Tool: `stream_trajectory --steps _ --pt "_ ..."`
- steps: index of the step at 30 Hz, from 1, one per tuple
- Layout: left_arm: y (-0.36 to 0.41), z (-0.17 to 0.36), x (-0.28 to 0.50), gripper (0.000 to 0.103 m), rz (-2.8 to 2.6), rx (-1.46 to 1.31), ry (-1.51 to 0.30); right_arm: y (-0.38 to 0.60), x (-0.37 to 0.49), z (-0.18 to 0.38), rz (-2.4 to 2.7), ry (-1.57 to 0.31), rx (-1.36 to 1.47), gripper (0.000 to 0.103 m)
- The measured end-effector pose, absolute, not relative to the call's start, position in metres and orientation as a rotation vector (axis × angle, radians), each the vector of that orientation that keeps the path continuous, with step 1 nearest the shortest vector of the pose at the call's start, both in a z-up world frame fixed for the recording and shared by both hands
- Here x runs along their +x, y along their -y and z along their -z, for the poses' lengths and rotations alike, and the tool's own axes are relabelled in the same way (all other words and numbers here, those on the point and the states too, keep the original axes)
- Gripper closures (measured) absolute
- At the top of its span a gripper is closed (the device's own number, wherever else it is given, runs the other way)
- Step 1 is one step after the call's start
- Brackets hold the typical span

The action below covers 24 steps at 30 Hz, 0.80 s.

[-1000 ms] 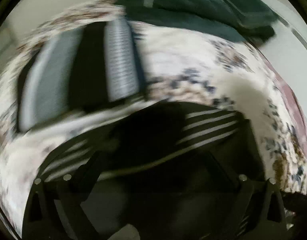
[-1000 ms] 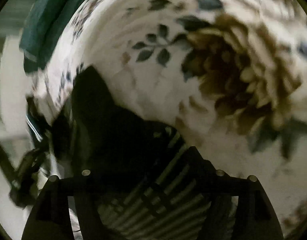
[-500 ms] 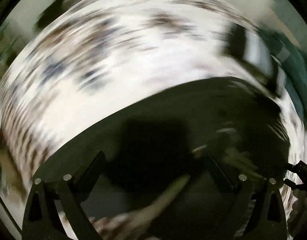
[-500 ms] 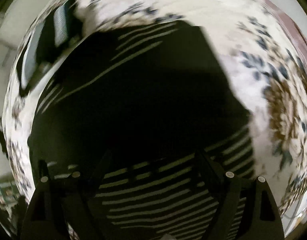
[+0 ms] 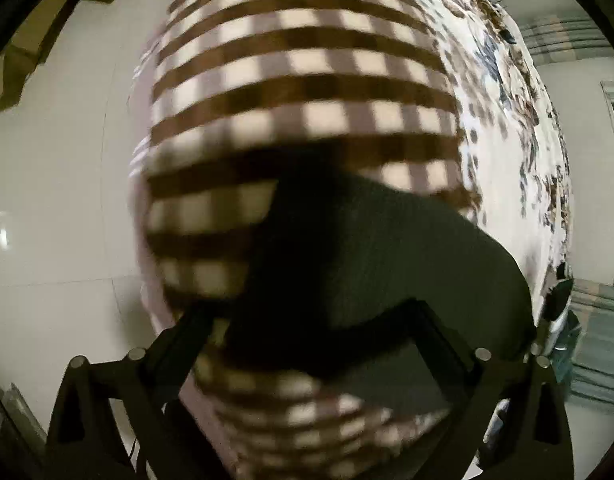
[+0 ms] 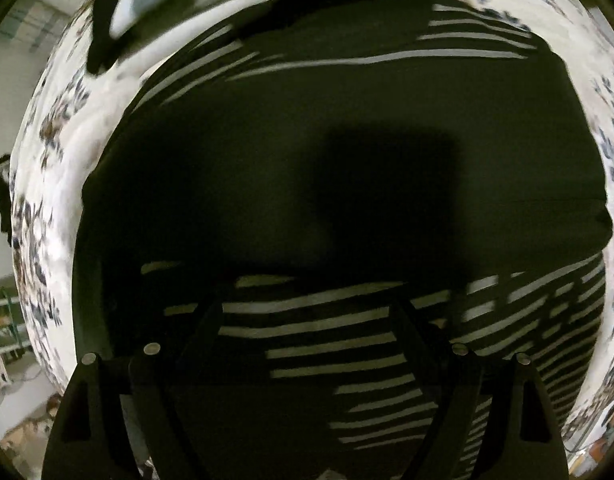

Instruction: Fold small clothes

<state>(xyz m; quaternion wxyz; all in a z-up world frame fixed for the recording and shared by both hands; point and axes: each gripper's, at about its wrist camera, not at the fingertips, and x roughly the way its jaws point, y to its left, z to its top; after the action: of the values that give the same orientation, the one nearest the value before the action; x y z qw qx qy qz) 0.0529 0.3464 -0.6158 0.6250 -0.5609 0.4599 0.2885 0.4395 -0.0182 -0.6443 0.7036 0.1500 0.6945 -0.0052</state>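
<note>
A dark garment with thin white stripes (image 6: 347,128) lies spread on the floral bedsheet (image 6: 55,128). My right gripper (image 6: 307,308) hangs open just above its striped near part, with nothing pinched. In the left wrist view, a brown and cream checked cloth (image 5: 307,80) lies along the bed's edge. A dark piece of fabric (image 5: 367,248) lies over its near part. My left gripper (image 5: 311,320) points down at that dark piece. Its jaws are wide and closing, with the dark fabric's edge between the fingers. I cannot see the pads pressing on it.
White tiled floor (image 5: 59,200) runs beside the bed on the left, with cardboard (image 5: 23,52) lying on it further off. A folded grey and black cloth (image 6: 127,16) sits on the sheet beyond the striped garment. The floral sheet (image 5: 515,120) stretches away to the right.
The left gripper has swung from the striped garment and folded pile across to the checked cloth at the bed's edge. The right gripper has moved from the bare floral sheet to over the striped garment.
</note>
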Motion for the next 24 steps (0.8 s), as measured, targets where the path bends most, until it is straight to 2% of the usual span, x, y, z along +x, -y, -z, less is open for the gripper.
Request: stream_trajectory --steps 1,2,4,6,7,14,18,24 --pt "-0.344 0.612 0.058 0.028 -0.683 -1.244 -1.051 0.011 0.436 0.644 0.004 -1.549 0.319 0.016" --pt "-0.342 0.607 0.065 0.037 -0.720 -1.173 -1.074 0.006 0.434 0.643 -0.001 -1.551 0.305 0.016" --pt "-0.341 0.595 0.069 0.076 -0.775 -1.085 -1.079 -0.004 0.429 0.642 -0.007 -1.551 0.278 0.016" --pt "-0.339 0.578 0.067 0.094 -0.810 -1.008 -1.067 -0.014 0.431 0.642 -0.006 -1.548 0.264 0.016" --pt "-0.340 0.570 0.066 0.098 -0.819 -0.976 -1.056 -0.015 0.429 0.640 -0.007 -1.545 0.259 0.016" --pt "-0.351 0.493 0.085 0.098 -0.757 -0.812 -0.911 0.007 0.414 0.631 -0.003 -1.494 0.259 0.016" --pt "-0.348 0.443 0.128 0.098 -0.688 -0.709 -0.829 0.042 0.408 0.625 0.000 -1.478 0.309 0.016" --pt "-0.276 0.371 0.232 0.098 -0.480 -0.493 -0.760 0.114 0.405 0.627 0.054 -1.439 0.424 0.016"
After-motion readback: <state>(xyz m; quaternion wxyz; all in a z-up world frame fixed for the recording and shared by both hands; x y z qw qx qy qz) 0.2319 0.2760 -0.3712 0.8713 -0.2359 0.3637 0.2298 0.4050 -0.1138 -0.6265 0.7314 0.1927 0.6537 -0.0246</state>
